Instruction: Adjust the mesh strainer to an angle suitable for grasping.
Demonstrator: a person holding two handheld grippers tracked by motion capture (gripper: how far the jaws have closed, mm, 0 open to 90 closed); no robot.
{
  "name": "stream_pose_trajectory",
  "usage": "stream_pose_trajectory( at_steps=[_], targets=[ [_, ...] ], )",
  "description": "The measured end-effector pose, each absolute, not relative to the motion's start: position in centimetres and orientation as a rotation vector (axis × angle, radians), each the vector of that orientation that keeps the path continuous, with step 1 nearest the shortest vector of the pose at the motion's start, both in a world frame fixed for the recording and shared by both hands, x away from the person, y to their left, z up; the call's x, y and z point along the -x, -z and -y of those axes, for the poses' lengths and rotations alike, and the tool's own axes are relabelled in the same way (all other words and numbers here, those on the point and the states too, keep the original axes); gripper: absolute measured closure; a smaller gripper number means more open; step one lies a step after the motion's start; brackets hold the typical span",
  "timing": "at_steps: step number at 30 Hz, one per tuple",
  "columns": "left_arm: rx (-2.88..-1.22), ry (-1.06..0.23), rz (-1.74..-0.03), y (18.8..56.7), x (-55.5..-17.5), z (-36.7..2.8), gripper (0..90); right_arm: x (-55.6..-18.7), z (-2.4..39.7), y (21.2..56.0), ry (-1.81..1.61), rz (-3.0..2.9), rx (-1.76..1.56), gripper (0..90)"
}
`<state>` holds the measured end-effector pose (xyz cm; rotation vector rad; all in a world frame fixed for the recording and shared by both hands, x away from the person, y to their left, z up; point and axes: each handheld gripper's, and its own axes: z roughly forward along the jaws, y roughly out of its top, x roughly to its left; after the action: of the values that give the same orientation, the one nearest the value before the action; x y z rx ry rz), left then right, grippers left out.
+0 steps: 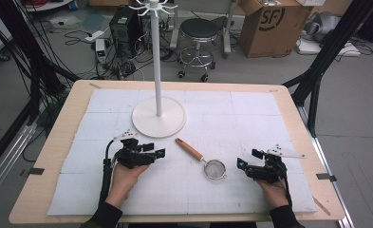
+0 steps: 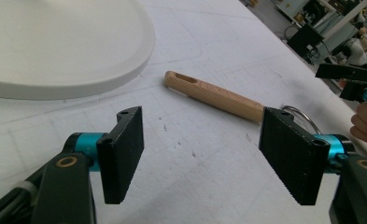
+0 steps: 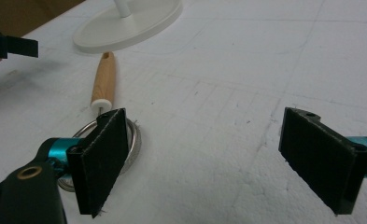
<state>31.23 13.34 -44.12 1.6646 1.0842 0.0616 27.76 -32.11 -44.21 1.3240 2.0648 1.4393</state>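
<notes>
Overhead forward-looking high view; two low, close gripper views sharing the strainer [image 1: 214, 168] from opposite sides.

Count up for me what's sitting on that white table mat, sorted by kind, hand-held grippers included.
Strainers with a wooden handle: 1
White stands with a round base: 1
Hand-held grippers: 2, the left gripper and the right gripper, each with its jaws apart and nothing between them
Total: 4

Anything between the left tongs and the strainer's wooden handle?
Nothing visible. The left tongs stand open, with bare white mat between them and the strainer handle. The stand's base lies off to one side, apart from the handle.
</notes>
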Motion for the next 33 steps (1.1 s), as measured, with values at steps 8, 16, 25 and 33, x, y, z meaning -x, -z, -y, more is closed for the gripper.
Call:
stream_pose_trajectory(
  at_steps=[8,16,25,33],
  targets=[
    [-1.671,-0.106,-1.073,44.0,-29.4,-15.2,30.6,-29.0,31.8,44.5,-1.571,-2.067,-1.352,15.6],
    [-1.666,-0.119,-1.116,44.7,-26.7,-17.6,30.0,-29.5,31.1,44.4,-1.594,-2.071,-1.350,15.6],
    [-1.632,-0.129,-1.151,45.1,-25.1,-19.3,30.1,-29.4,30.8,44.2,-1.593,-2.072,-1.342,15.6],
    [-1.627,-0.116,-1.136,45.3,-24.7,-19.4,30.0,-29.6,30.5,44.4,-1.587,-2.099,-1.351,15.6]
  ],
)
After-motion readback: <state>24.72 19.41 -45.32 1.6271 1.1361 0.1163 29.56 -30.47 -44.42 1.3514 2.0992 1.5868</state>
